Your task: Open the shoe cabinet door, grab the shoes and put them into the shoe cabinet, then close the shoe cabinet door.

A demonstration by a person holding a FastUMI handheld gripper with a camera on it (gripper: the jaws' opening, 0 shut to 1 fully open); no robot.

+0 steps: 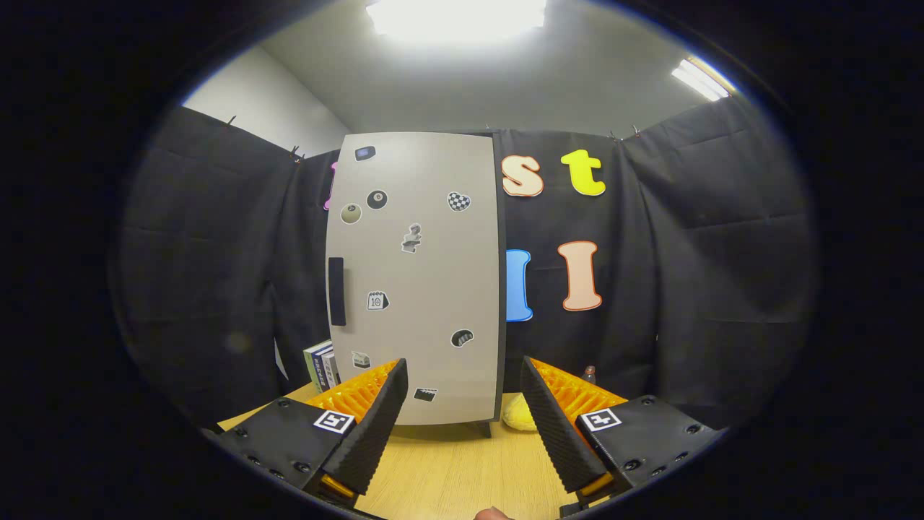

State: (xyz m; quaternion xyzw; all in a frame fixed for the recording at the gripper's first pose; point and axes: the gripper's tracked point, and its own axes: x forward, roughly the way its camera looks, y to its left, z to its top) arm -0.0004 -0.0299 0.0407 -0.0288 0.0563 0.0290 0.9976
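Right now the claw (pixel 463 404) is spread wide with nothing between its fingers, held low over the desk (pixel 462 469) and facing the shoe cabinet (pixel 415 278). Its door is closed, covered in small stickers, with a dark handle (pixel 336 291) on the edge to the left finger's side. A yellow thing (pixel 521 413), perhaps a shoe, lies on the desk just past the cabinet's foot, between the fingers and towards the right one; too little shows to be sure. Some boxes (pixel 321 365) stand beside the cabinet near the handle. The handle is slim and close to the door's edge, so a finger could slip off it, and a hard pull might drag the whole cabinet forward.
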